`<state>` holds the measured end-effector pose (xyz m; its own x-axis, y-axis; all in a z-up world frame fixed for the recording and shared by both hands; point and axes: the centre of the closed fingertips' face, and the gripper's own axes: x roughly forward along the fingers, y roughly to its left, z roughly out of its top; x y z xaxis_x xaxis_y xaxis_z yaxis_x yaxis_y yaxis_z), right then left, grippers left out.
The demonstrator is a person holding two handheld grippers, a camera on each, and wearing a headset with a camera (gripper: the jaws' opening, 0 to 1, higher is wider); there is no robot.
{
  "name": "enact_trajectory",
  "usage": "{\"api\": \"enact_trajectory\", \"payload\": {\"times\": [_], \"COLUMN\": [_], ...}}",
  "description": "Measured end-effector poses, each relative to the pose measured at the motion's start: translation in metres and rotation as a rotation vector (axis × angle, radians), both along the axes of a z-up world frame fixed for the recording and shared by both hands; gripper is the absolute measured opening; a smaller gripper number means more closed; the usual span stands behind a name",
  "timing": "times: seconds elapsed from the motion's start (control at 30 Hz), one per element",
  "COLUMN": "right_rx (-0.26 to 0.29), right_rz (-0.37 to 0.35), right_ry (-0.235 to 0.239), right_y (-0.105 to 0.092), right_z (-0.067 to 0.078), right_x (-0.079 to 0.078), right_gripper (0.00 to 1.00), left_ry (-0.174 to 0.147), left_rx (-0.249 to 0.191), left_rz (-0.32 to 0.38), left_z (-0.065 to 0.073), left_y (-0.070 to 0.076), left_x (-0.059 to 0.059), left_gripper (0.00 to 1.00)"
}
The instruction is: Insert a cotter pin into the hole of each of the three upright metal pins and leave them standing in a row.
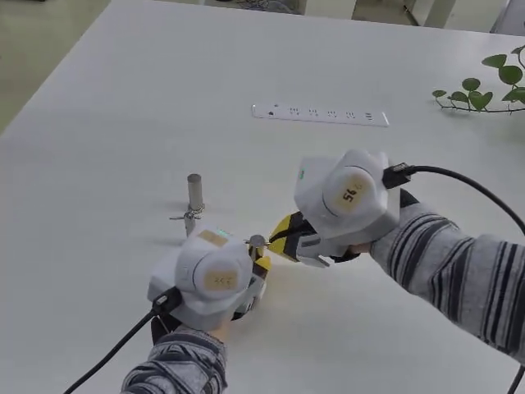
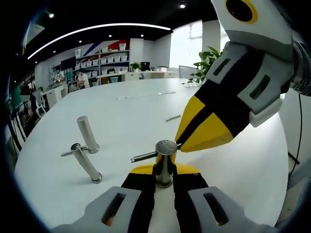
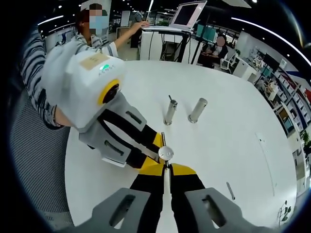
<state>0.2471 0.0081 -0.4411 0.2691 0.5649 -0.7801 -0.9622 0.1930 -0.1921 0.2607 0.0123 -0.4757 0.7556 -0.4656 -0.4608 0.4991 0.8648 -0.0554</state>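
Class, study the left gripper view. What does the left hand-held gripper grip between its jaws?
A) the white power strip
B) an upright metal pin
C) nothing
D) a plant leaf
B: the left hand-held gripper is shut on the upright metal pin standing between its jaws, while the right hand-held gripper holds a cotter pin at its top.

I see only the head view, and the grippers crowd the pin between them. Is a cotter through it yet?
Observer: Yes. In the left gripper view a cotter sticks out of the far side of the pin that the left gripper holds.
Operator: What grips the cotter?
Observer: The right gripper. Its own view shows its jaws shut on the shaft.
Operator: Any cotters left over?
Observer: One spare cotter lies loose on the table.
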Motion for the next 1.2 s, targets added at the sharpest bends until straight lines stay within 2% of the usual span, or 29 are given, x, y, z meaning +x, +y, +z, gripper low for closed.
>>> {"api": "enact_trajectory", "payload": {"times": [0.37, 0.5, 0.6, 0.67, 0.77, 0.9, 1.07, 1.2], "right_rx": [0.004, 0.053, 0.101, 0.102, 0.114, 0.148, 0.174, 0.177], "right_rz": [0.016, -0.038, -0.088, -0.117, -0.169, -0.257, -0.307, -0.331], "right_ry": [-0.007, 0.015, 0.01, 0.003, 0.027, 0.063, 0.089, 0.102], "right_y": [0.002, 0.002, -0.002, -0.008, -0.017, -0.029, -0.037, -0.042], "right_z": [0.0, 0.003, 0.007, 0.005, 0.003, 0.0, -0.002, -0.004], "right_x": [0.0, 0.001, 0.003, 0.006, 0.006, 0.007, 0.008, 0.007], "right_gripper": [0.0, 0.0, 0.06, 0.08, 0.09, 0.09, 0.1, 0.1], "left_ry": [0.0, -0.002, 0.001, 0.003, -0.009, -0.007, -0.014, -0.013], "left_rx": [0.005, 0.005, 0.001, -0.005, 0.015, 0.003, -0.004, 0.011], "left_rz": [0.002, 0.003, -0.003, 0.002, -0.013, 0.0, 0.018, 0.029], "left_z": [0.0, 0.0, 0.0, 0.001, 0.001, 0.002, 0.006, 0.005], "left_y": [0.0, 0.001, 0.001, 0.002, 0.002, 0.005, 0.009, 0.009], "left_x": [0.0, 0.0, 0.001, 0.002, 0.004, 0.01, 0.02, 0.028], "left_gripper": [0.09, 0.09, 0.09, 0.09, 0.09, 0.09, 0.09, 0.09]}}
